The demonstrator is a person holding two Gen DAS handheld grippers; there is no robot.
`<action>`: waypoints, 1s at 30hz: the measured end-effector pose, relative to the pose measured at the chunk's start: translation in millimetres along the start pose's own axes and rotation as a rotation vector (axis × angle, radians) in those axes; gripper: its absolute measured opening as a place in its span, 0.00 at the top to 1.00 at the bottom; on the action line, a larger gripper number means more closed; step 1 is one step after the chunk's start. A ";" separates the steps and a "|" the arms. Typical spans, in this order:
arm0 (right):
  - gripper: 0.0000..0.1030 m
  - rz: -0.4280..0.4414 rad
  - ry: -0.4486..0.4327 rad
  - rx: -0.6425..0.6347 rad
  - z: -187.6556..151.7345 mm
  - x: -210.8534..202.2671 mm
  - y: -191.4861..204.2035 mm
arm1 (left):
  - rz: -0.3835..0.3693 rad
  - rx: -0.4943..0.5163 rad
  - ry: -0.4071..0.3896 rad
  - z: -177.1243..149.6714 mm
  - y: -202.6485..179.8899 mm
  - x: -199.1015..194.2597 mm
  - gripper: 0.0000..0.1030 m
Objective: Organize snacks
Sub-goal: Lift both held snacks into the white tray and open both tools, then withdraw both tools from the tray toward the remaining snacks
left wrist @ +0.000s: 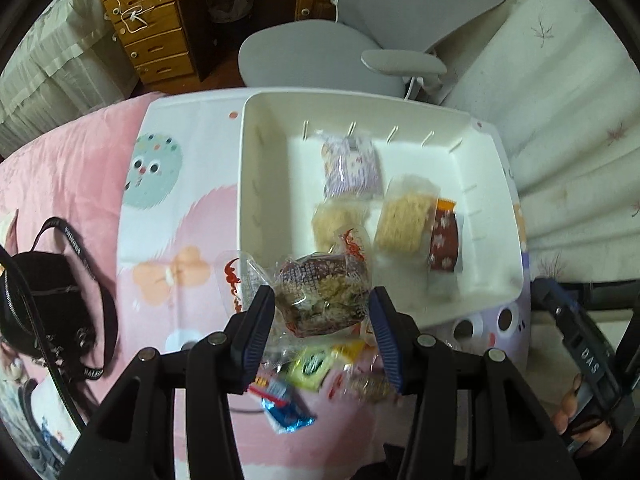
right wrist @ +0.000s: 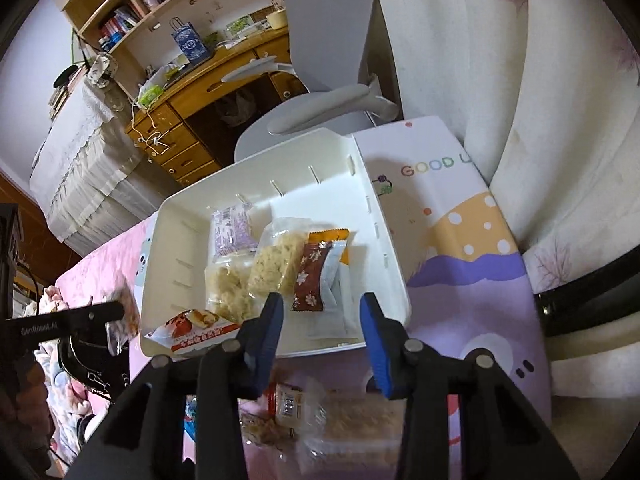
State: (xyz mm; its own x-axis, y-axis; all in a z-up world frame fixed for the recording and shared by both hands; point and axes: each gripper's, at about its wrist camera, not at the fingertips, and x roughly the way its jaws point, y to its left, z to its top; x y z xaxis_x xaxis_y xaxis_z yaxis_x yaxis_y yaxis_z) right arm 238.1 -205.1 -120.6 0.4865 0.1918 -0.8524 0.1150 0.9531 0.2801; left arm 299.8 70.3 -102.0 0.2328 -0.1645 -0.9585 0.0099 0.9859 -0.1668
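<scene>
A white plastic bin (left wrist: 496, 216) (right wrist: 384, 216) sits on a cartoon-print mat and holds several wrapped snacks: a purple pack (left wrist: 352, 168) (right wrist: 232, 232), pale crisp-rice cakes (left wrist: 404, 220) (right wrist: 276, 260) and a brown flower-print pack (left wrist: 444, 240) (right wrist: 310, 276). My left gripper (left wrist: 322, 312) is shut on a clear-wrapped dark nut-and-grain snack (left wrist: 324, 296), held above the bin's near left corner. My right gripper (right wrist: 322, 320) is open and empty above the bin's near edge. A red-and-white pastry pack (right wrist: 192, 328) lies at the bin's near left corner.
Loose snacks lie on the pink bedspread below the grippers: a blue pack (left wrist: 286, 408), a green-yellow pack (left wrist: 316, 364), clear rice cakes (right wrist: 356, 420). A black bag (left wrist: 48, 300) lies at left. A grey office chair (left wrist: 360, 40) and a wooden desk (left wrist: 160, 36) stand beyond.
</scene>
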 end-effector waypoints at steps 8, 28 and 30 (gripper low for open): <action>0.61 -0.007 0.030 0.042 -2.4 4.5 -11.9 | -0.071 -0.026 -0.083 8.7 -3.4 0.4 0.46; 0.61 0.024 0.068 0.185 -35.1 -24.7 -25.6 | -0.067 -0.087 -0.115 -53.0 24.3 -44.8 0.36; 0.61 0.024 0.064 0.190 -39.8 -30.1 -25.3 | -0.066 -0.090 -0.125 -62.3 28.4 -50.4 0.33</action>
State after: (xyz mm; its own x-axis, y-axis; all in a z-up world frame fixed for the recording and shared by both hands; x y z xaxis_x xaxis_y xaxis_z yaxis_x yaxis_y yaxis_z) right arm 186.1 -225.7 -119.6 0.4354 0.2340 -0.8693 0.2684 0.8880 0.3734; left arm 227.7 104.8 -72.8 0.3533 -0.2180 -0.9097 -0.0572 0.9656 -0.2536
